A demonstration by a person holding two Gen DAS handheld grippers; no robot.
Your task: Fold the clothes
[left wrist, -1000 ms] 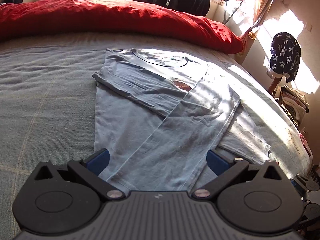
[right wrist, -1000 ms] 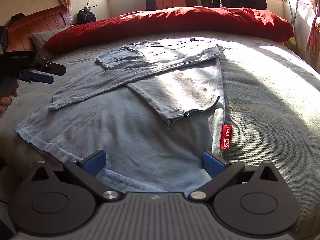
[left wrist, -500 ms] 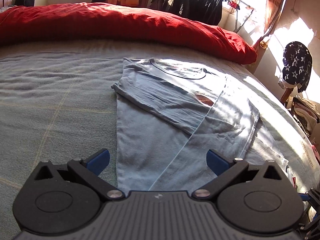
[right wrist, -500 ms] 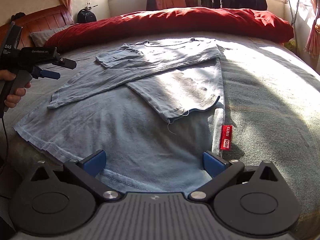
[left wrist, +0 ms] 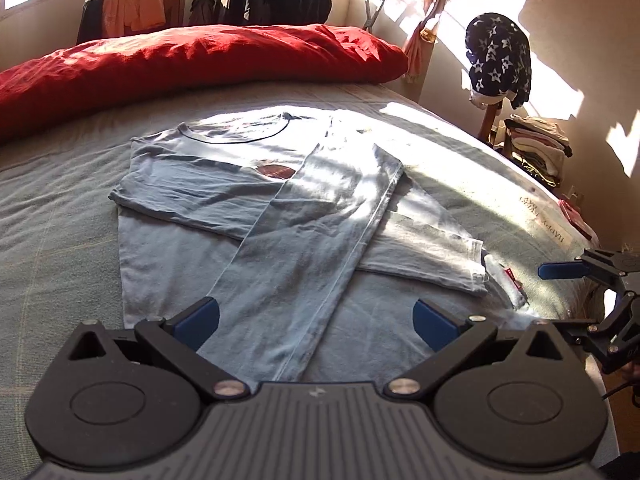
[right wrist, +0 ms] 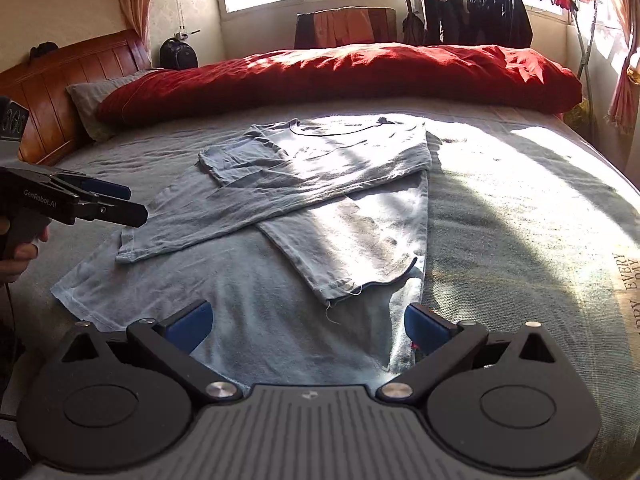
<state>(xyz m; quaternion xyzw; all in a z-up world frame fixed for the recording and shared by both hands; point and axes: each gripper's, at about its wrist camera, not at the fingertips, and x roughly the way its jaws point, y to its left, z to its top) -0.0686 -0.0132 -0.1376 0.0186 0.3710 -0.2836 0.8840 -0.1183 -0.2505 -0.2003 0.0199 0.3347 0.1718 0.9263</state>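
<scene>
A pale blue long-sleeved shirt (left wrist: 280,240) lies flat on a grey-covered bed (left wrist: 56,216), collar toward the red duvet (left wrist: 192,60) at the far side and hem nearest both tools, its long axis running straight away from them. At left, the left gripper (left wrist: 316,318) hovers over the hem with its blue-padded fingers spread wide and nothing between them; one sleeve (left wrist: 320,248), folded diagonally across the body, ends almost directly between those fingers. In the right wrist view the same sleeve's cuff (right wrist: 132,250) lies nearer the left tool, while the second sleeve (right wrist: 352,240), crossed beneath it, ends just ahead of the right gripper (right wrist: 308,320), whose fingers likewise stand apart and empty above the hem's right corner. With each tool placed above its own end of the hem, the likely next move is to pinch both corners and carry the hem up toward the collar. A clothes rack (right wrist: 500,12) stands by the sunlit window.
</scene>
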